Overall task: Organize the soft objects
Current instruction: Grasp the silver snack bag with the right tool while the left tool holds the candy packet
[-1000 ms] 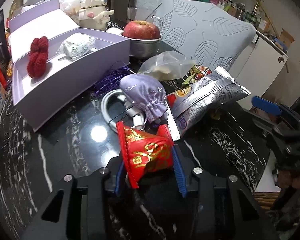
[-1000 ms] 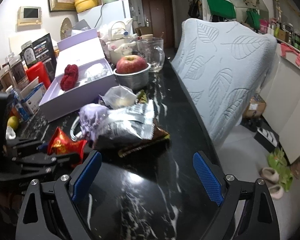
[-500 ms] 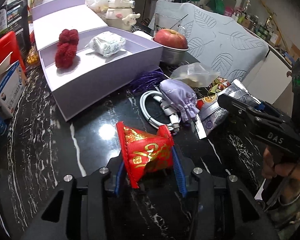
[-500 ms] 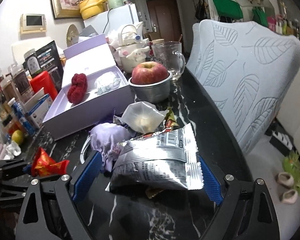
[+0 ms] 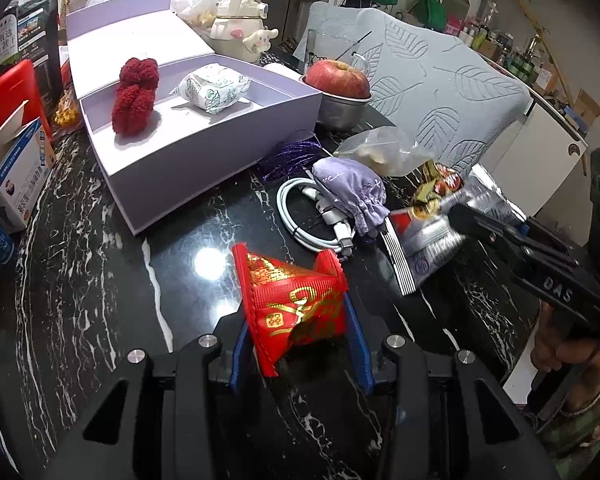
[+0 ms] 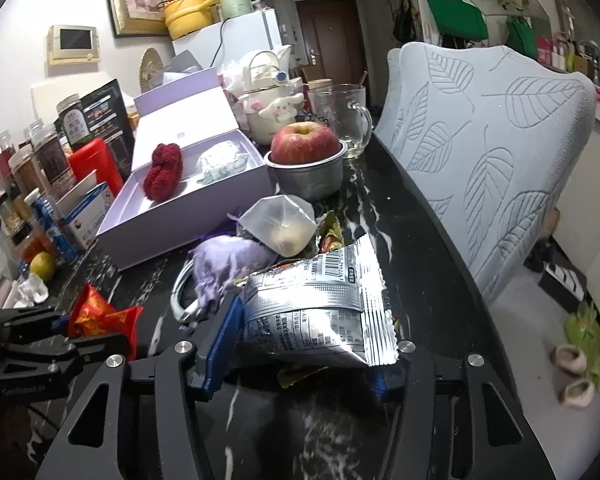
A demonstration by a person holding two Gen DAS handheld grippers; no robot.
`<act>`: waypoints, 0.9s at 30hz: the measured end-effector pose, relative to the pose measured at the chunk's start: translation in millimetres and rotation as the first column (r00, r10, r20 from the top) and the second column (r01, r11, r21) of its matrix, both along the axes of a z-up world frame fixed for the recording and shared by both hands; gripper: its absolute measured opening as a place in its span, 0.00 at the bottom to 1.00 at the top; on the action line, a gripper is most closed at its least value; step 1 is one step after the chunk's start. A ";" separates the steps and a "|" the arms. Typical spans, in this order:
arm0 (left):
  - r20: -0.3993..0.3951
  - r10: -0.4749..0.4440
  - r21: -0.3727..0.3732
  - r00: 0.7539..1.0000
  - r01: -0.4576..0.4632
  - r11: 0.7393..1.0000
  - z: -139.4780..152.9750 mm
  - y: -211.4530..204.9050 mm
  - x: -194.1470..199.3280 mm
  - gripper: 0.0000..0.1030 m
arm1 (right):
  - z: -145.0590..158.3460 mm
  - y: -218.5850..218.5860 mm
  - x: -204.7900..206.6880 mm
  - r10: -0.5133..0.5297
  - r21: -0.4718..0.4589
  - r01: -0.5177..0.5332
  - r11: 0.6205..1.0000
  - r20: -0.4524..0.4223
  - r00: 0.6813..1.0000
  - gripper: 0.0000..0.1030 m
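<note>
Right tongs (image 6: 300,344) clamp silver packet (image 6: 320,300) beside pouch (image 6: 228,264) (cable (image 5: 300,220) underneath).

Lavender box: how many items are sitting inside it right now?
2. A fuzzy red knit piece lies at the left of the lavender box, and a white printed packet lies to its right. Nothing else shows in either view.

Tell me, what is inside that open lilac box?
The open lilac cardboard box holds two things lying apart: a fuzzy dark-red knitted bundle and a white wrapped packet with green print. The box floor under them is covered, so anything beneath stays hidden.
</note>
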State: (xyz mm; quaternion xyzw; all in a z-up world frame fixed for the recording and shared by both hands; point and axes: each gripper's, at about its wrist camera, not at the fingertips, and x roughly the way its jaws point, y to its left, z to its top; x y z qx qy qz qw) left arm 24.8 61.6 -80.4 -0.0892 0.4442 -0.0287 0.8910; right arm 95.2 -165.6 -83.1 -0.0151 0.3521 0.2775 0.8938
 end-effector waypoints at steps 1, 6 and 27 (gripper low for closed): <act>0.002 0.001 0.000 1.000 -0.001 1.000 0.8 -0.5 -2.0 0.40 | 0.6 -1.2 -3.3 0.004 0.003 -0.004 1.000 -0.002 1.000 0.52; 0.014 -0.005 -0.002 1.000 0.005 1.000 5.3 -4.0 -14.6 0.40 | 2.9 -8.0 -22.1 0.025 -0.004 -0.025 1.000 -0.013 1.000 0.53; 0.053 0.017 -0.002 0.998 -0.017 1.000 19.4 -4.0 -49.3 0.40 | 14.6 -6.3 -87.7 0.093 0.020 -0.094 0.995 0.048 0.995 0.58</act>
